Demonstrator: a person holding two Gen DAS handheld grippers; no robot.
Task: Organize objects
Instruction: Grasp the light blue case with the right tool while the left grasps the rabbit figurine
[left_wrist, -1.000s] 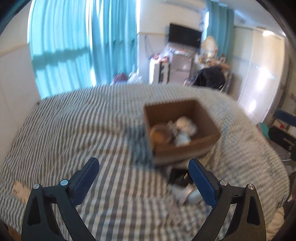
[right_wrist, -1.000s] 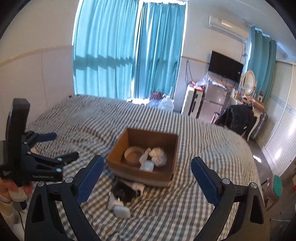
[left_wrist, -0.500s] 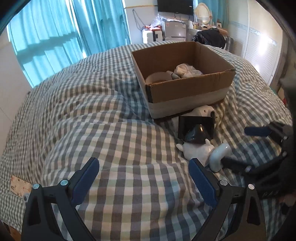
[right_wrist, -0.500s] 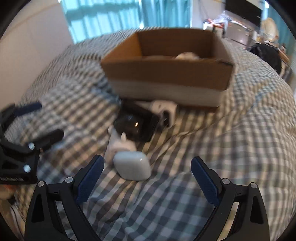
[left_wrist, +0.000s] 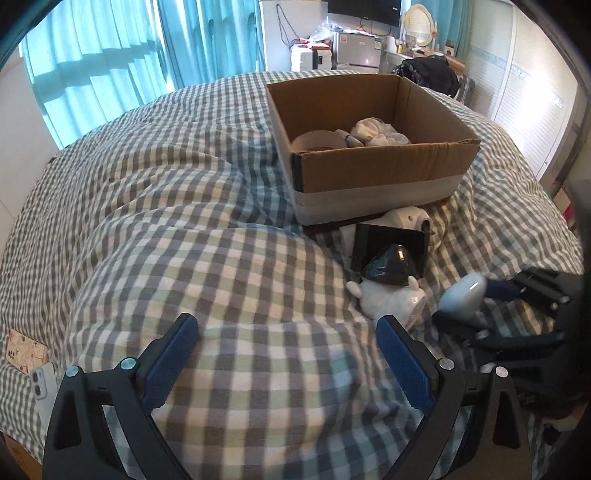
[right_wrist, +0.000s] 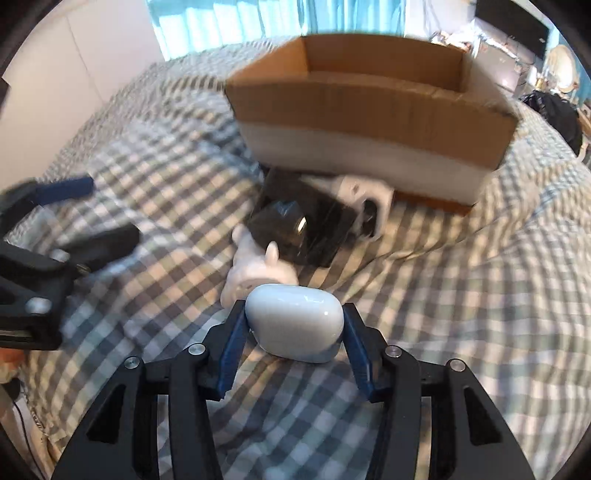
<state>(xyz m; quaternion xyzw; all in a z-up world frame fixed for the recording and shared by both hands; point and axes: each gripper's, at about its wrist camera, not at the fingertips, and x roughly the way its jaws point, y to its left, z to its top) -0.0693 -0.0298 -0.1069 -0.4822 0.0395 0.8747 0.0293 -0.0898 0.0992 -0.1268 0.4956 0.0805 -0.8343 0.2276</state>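
My right gripper (right_wrist: 295, 326) is shut on a pale blue earbud case (right_wrist: 294, 322), its pads against both sides; the case also shows in the left wrist view (left_wrist: 463, 291). Just beyond lie a white animal figurine (right_wrist: 258, 273), a glossy black object (right_wrist: 284, 225) on a black flat box (right_wrist: 317, 218), and a white camera (right_wrist: 364, 195). A cardboard box (left_wrist: 373, 166) holds a tape roll (left_wrist: 317, 140) and crumpled white items (left_wrist: 376, 131). My left gripper (left_wrist: 288, 354) is open and empty over the checked bedspread, left of the pile.
A phone (left_wrist: 42, 384) and a patterned card (left_wrist: 26, 350) lie at the bed's left edge. Teal curtains (left_wrist: 147, 48), a fridge and cluttered furniture (left_wrist: 354, 44) stand beyond the bed. The bedspread bulges in folds in front of the box.
My right gripper moved forward and down and closed on the earbud case, which had lain free between open jaws. The left gripper came slightly closer to the box and stayed open.
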